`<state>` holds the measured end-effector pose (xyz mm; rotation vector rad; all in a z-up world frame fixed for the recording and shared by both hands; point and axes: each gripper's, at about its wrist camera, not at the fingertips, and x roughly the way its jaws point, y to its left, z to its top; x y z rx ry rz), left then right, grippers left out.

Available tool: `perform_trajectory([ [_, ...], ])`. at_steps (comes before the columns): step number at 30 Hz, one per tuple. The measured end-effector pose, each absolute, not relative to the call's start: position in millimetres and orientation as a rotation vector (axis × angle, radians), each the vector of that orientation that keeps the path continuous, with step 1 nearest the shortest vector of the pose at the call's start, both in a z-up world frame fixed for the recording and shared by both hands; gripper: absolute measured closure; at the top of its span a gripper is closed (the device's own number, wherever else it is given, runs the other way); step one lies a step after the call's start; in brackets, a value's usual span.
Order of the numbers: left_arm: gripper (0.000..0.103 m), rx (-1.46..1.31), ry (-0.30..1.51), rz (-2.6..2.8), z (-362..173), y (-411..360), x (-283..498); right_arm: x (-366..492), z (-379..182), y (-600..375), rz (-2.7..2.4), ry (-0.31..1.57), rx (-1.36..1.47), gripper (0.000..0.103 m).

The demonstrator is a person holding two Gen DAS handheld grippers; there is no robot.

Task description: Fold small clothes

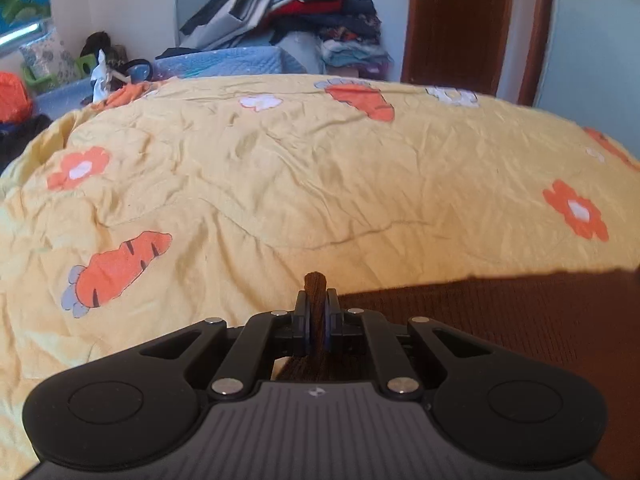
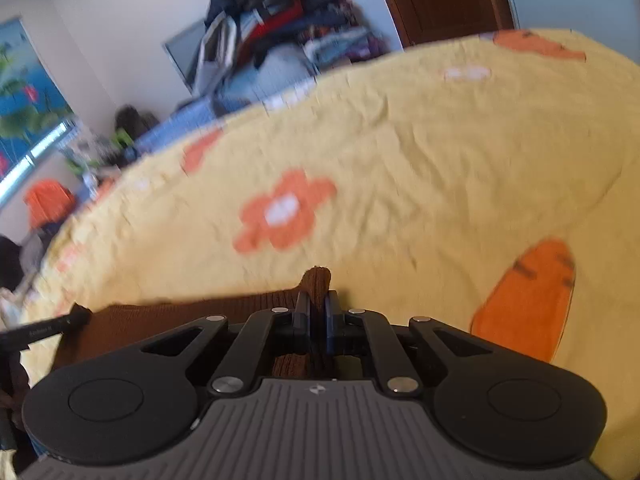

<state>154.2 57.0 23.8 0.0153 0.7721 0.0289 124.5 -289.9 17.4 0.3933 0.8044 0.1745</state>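
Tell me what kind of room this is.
Most likely a bedroom. A bed with a yellow carrot-print cover fills the view, a heap of clothes is piled by the far wall, and a wooden door stands beyond.

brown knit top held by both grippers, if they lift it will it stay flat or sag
Likely sag: the brown knit top is soft ribbed cloth, bunched between the left gripper and the right gripper. Probably light. The knit texture should resist slipping on the yellow bedspread.
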Motion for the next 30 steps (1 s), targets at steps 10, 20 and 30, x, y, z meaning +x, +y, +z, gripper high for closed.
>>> perform_trajectory([
  [10, 0.006, 0.035, 0.647, -0.043, 47.0, 0.8, 98.3, 80.1, 61.9, -227.2, 0.218, 0.661, 0.289, 0.008],
  [20, 0.000, -0.019, 0.752, 0.033, 6.7, 35.9, 124.2, 90.9, 18.0, -231.1, 0.220, 0.729, 0.137, 0.000],
  [30, 0.000, 0.132, 0.706, -0.041, 10.3, -2.3, 23.3, 15.3, 26.7, -173.3, 0.219, 0.760, -0.058, 0.000],
])
